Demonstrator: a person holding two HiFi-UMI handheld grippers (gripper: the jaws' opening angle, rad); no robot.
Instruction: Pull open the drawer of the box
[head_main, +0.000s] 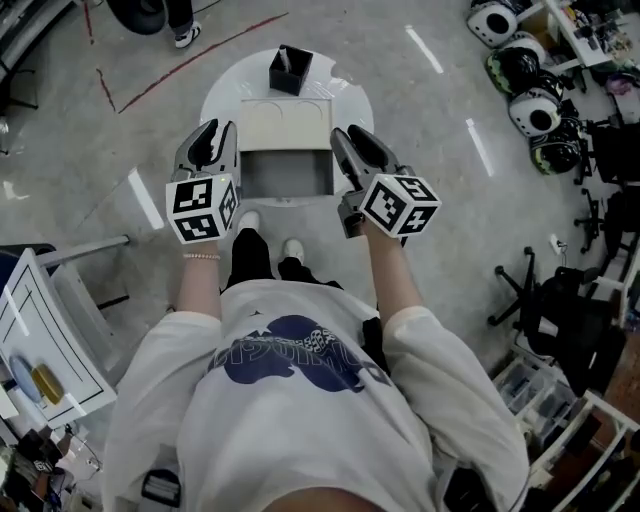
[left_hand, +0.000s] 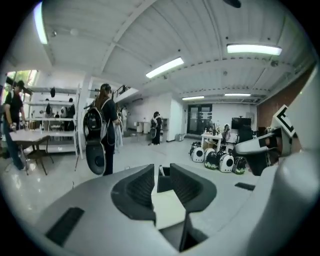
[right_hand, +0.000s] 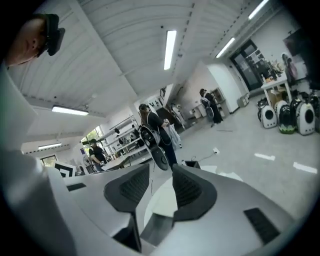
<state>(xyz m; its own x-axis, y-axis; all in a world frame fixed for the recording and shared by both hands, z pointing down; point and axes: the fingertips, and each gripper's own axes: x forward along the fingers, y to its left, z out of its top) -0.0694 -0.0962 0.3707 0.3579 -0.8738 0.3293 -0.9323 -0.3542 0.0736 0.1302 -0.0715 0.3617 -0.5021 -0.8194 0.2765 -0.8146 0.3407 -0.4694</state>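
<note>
A cream box (head_main: 285, 125) sits on a round white table (head_main: 352, 100). Its grey drawer (head_main: 287, 172) stands pulled out toward me. My left gripper (head_main: 213, 130) hovers just left of the drawer, jaws apart with nothing between them. In the left gripper view the gap of the left gripper (left_hand: 162, 172) shows the box top (left_hand: 167, 207) beyond it. My right gripper (head_main: 345, 137) hangs at the drawer's right side, also open and empty. In the right gripper view the right gripper (right_hand: 161, 175) frames a grey corner of the drawer (right_hand: 157, 226) below.
A small black container (head_main: 290, 70) stands at the table's far edge behind the box. My feet (head_main: 268, 235) are under the table's near rim. Helmets and backpacks (head_main: 530, 75) lie at the right, a white rack (head_main: 40, 330) at the left. People stand in the room (left_hand: 102, 130).
</note>
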